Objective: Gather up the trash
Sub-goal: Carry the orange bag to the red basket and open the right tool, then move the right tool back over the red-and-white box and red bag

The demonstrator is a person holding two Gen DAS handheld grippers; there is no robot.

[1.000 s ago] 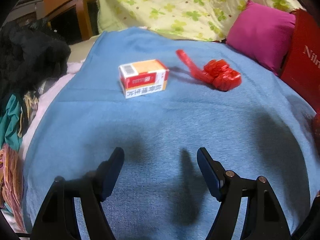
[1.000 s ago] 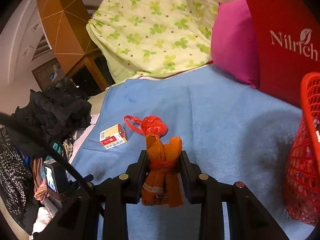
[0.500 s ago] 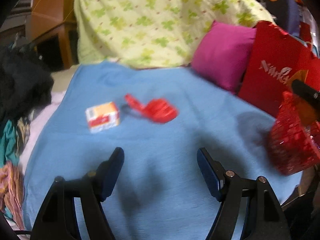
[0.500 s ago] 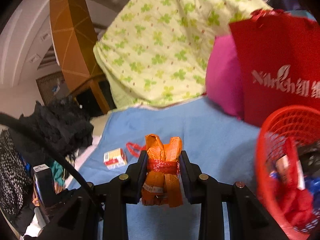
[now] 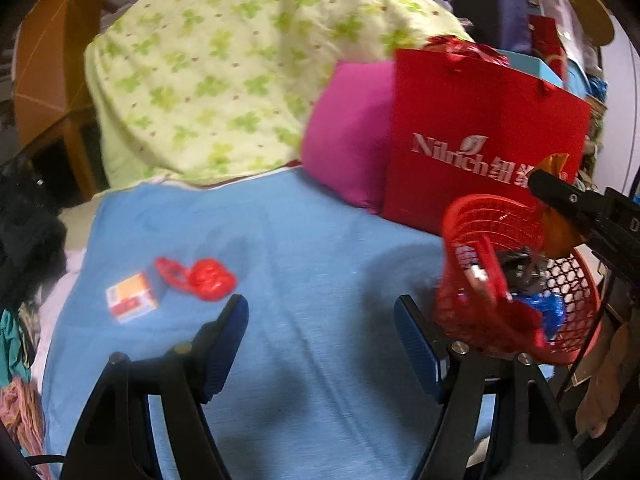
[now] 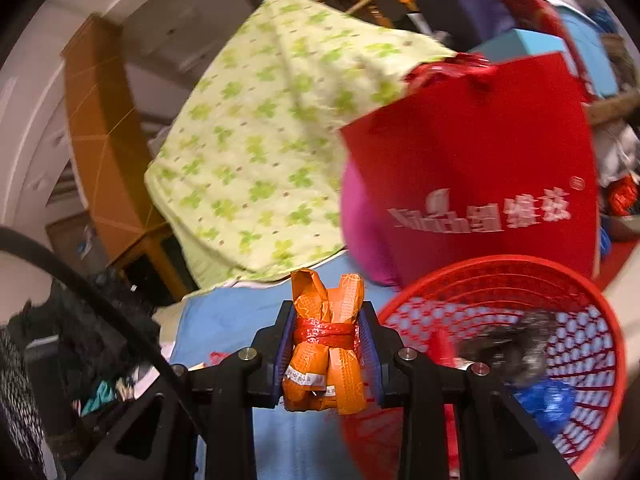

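Setting, left wrist view: blue blanket (image 5: 288, 240) spread over a bed, a clover-print quilt (image 5: 224, 72) heaped at the far end, a magenta cushion (image 5: 348, 132) and a red paper bag (image 5: 480, 140) far right.
Left hand-held gripper (image 5: 320, 332): jaws spread wide, nothing between them, hovering over the near part of the blanket.
Trash not yet collected: a small orange-and-white box (image 5: 132, 298) at left, and a crumpled red plastic bag (image 5: 200, 278) just beside it on the right; whether they touch is too blurred to tell.
Basket: red mesh basket (image 5: 576, 280) at the near right edge of the bed, already holding dark and blue scraps.
Right hand-held gripper, seen from the left: black body (image 5: 576, 204) reaching in from the right above the basket rim.
Setting, right wrist view: same quilt and paper bag behind, basket (image 6: 600, 320) low on the right.
Right hand-held gripper (image 6: 328, 344): clamped on an orange wrapper bundle (image 6: 326, 332) tied round with red tape, held upright just left of the basket mouth.
Step in hand: carrying the bundle to the basket, judged near the drop.
Next move: likely shift the bundle right until it is over the opening, then part the jaws; releasing early could drop it onto the rim or the blanket.
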